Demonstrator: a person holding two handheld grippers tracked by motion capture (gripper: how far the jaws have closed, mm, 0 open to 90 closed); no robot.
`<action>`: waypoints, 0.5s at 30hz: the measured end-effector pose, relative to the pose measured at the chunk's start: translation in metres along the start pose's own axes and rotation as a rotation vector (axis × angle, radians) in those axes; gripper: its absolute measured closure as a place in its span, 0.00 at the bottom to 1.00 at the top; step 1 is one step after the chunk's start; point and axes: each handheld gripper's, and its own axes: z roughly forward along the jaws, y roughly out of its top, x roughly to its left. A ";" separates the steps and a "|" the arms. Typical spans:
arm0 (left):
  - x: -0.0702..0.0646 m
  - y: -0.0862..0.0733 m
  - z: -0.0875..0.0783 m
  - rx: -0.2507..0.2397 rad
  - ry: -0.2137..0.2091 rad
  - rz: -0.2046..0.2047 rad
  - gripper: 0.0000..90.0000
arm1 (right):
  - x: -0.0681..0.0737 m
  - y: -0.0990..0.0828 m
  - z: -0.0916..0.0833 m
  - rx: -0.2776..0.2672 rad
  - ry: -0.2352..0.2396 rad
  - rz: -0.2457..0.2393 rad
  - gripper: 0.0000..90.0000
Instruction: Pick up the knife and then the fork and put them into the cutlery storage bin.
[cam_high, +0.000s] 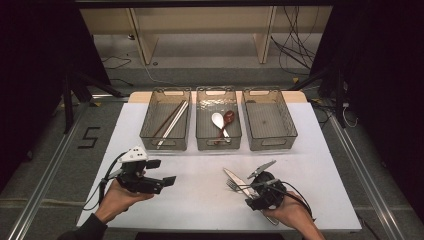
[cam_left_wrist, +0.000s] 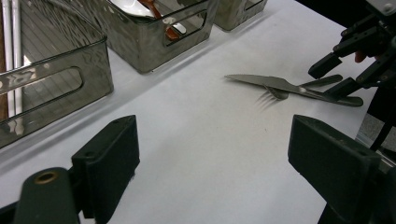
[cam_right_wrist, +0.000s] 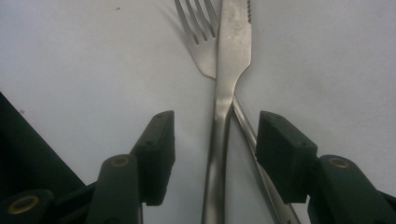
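Note:
A steel knife (cam_right_wrist: 232, 51) and a fork (cam_right_wrist: 201, 28) lie crossed on the white table, near its front right. My right gripper (cam_right_wrist: 215, 126) is low over them. Its jaws stand on either side of both handles with gaps left, so the pads press on nothing. The high view shows the knife (cam_high: 234, 177) and fork (cam_high: 231, 185) pointing away from the right gripper (cam_high: 251, 196). My left gripper (cam_high: 162, 172) hovers at the front left, open and empty, with its jaws aimed right. Its own view looks past the left gripper (cam_left_wrist: 210, 135) to the knife (cam_left_wrist: 261, 81), the fork (cam_left_wrist: 273, 94) and the right gripper (cam_left_wrist: 334, 77).
Three clear baskets stand in a row at the back. The left basket (cam_high: 151, 134) holds chopsticks (cam_high: 172, 122). The middle basket (cam_high: 218, 144) holds a white spoon (cam_high: 217, 120) and a red-brown spoon (cam_high: 229, 117). The right basket (cam_high: 292, 131) has nothing in it. The table's front edge is near both hands.

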 end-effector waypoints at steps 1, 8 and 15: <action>0.000 0.000 0.000 -0.001 0.000 -0.002 0.18 | 0.000 0.001 0.002 0.009 -0.004 0.000 0.56; 0.001 -0.002 -0.003 -0.004 -0.001 -0.004 0.18 | 0.002 0.004 0.008 0.059 -0.004 -0.019 0.67; 0.001 -0.003 -0.003 -0.007 -0.001 -0.006 0.18 | 0.003 0.007 0.015 0.115 -0.016 -0.038 0.75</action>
